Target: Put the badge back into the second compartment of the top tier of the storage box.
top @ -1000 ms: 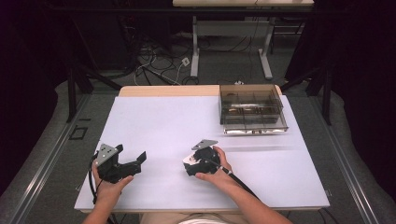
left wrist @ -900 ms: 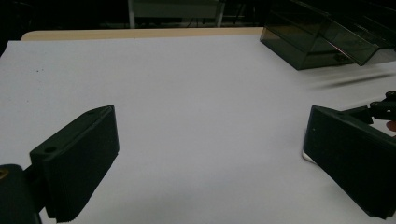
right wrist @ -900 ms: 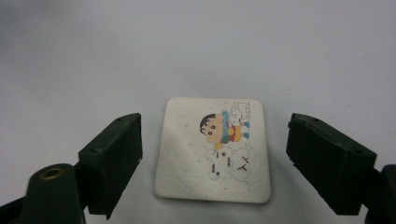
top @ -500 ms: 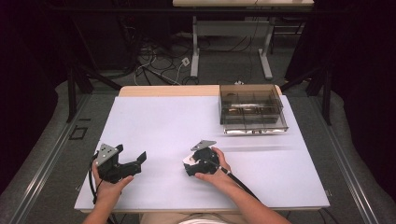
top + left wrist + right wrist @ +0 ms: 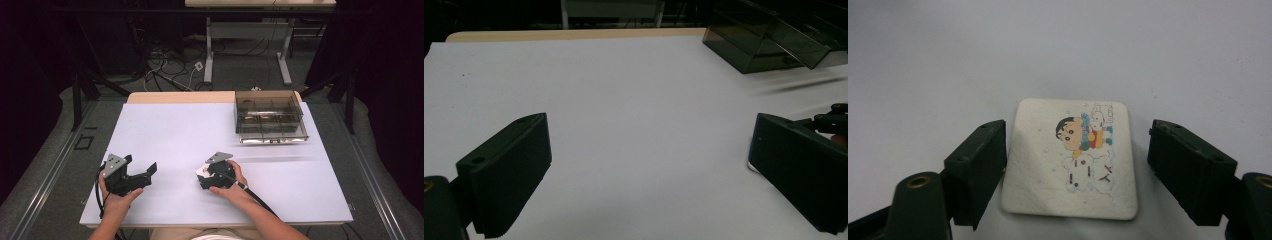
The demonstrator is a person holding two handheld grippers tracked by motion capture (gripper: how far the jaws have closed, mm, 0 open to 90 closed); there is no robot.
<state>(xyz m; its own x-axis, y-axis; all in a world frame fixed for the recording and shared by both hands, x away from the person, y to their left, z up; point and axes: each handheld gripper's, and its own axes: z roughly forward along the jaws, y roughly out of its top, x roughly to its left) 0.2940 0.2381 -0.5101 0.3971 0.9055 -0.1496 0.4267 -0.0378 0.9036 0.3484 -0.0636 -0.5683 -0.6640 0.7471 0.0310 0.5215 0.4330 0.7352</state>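
The small card (image 5: 1070,159), white and square with rounded corners and a cartoon child printed on it, lies flat on the surface (image 5: 170,135), toward its near edge, well apart from the smoky clear box (image 5: 270,116) and on the person's side of it. There is one card, one box, two claws and two hands.

Largest to smallest: the surface is a white sheet over a wooden top, whose bare strip shows along the far edge. The box stands at the far right corner of the surface; its inside is split by dividers into several compartments, and what is in them is too dim to tell.

Nearer than the box and far to its left, the left hand (image 5: 116,200) comes in from the bottom edge and holds the left claw (image 5: 150,171) low over the surface, pointing roughly toward the right claw; its jaws stand wide apart with bare white sheet between them.

The right hand (image 5: 231,186) lies nearer than the box and a little to its left, forearm angled in from the lower right, wrist bent so the right claw (image 5: 201,176) tips down onto the card. In the right gripper view its jaws are spread, one on each side of the card, the left jaw just at the card's edge, the right jaw a little off it.
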